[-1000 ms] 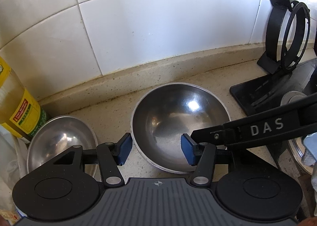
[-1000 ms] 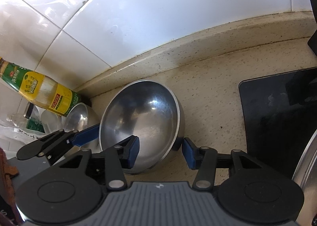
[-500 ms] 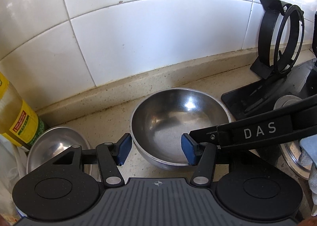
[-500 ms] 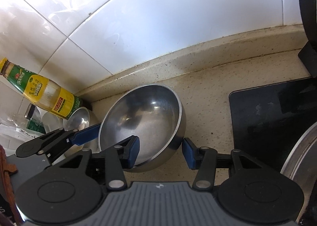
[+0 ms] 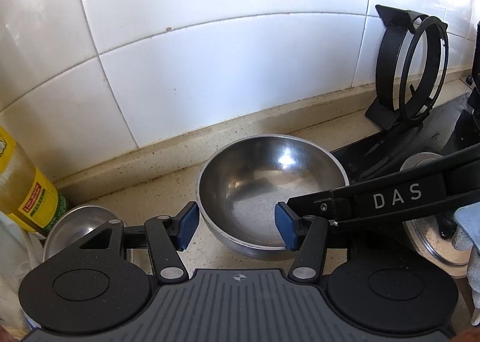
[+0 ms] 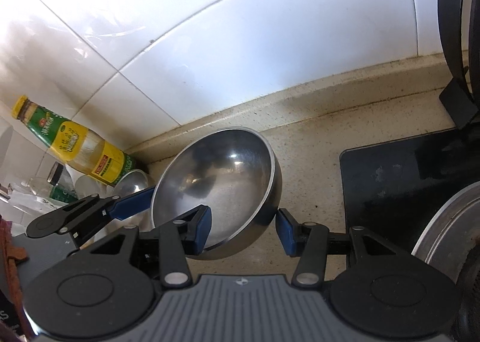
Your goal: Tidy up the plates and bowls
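Note:
A large steel bowl (image 5: 270, 174) (image 6: 222, 174) hangs between both grippers near the tiled wall, its underside showing above the speckled counter (image 6: 309, 168). My left gripper (image 5: 237, 229) straddles its near left rim, one blue pad outside the wall and one inside, holding it. On the near right rim my right gripper (image 6: 243, 229) grips the same way; its black finger marked DAS (image 5: 390, 198) crosses the left wrist view. A small steel bowl (image 5: 78, 228) (image 6: 133, 183) sits on the counter at the left.
A yellow-labelled bottle (image 5: 27, 192) (image 6: 75, 144) stands by the small bowl. On the right lie a black mat (image 6: 405, 177) and a black ring stand (image 5: 411, 72) against the wall. A round metal disc (image 5: 429, 237) lies at the near right.
Both grippers have risen and the large bowl has kept its place between them, while the counter, mat and bottle have slid lower and away in both views. The jaws look unchanged.

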Available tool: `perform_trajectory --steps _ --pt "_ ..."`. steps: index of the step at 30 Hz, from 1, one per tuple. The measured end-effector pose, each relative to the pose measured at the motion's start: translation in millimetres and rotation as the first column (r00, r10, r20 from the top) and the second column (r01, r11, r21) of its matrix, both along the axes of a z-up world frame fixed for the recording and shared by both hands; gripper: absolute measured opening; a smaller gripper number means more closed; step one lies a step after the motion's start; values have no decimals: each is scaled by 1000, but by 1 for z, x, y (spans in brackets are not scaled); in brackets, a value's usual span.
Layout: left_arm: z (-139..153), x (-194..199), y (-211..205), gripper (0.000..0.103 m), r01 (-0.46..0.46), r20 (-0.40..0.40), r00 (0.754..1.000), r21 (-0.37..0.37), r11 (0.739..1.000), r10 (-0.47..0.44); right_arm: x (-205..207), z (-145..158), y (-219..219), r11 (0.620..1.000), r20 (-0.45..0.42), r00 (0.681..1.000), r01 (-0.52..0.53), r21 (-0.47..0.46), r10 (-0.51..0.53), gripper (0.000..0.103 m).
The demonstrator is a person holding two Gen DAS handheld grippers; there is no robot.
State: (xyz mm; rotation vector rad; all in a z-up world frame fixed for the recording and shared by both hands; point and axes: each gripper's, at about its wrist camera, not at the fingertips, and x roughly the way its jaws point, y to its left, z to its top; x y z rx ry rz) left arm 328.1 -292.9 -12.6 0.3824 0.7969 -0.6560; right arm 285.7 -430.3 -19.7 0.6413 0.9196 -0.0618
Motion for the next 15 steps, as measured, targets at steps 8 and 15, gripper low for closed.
perform_trajectory --steps 8,15 --pt "20 -12 14 63 -27 38 999 -19 999 28 -7 25 20 999 47 998 -39 -10 40 51" --pt "46 -31 39 63 -79 90 993 -37 996 82 -15 53 48 994 92 991 -100 -32 102 51"
